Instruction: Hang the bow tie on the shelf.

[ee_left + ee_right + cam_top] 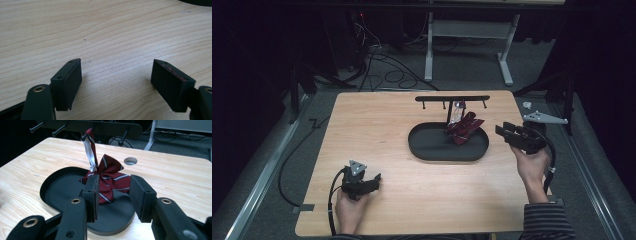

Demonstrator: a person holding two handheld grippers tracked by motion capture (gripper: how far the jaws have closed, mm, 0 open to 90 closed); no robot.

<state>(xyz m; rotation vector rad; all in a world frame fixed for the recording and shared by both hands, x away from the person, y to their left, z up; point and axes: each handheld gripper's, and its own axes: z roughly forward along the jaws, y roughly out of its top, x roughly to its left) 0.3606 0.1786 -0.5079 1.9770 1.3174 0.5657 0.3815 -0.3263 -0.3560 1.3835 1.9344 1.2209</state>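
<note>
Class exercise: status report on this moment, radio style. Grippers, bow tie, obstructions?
Left gripper open, low over bare table. Right gripper open, short of bow tie. Bow tie's strap on rack peg, bow resting in black tray. Nothing between.

Lab or recording studio, not home. Wooden counter [377, 130] stands alone on grey carpet [472, 75], black curtains [257, 60] on both sides and behind. Loose cables [382, 70] tangled on floor past far edge. White metal frame legs [507, 55] of another bench behind. Metal rails [257, 185] run along floor beside counter. Grey three-cornered bracket [546, 118] lies off counter's right edge. Dim lighting, counter lit from above.
</note>
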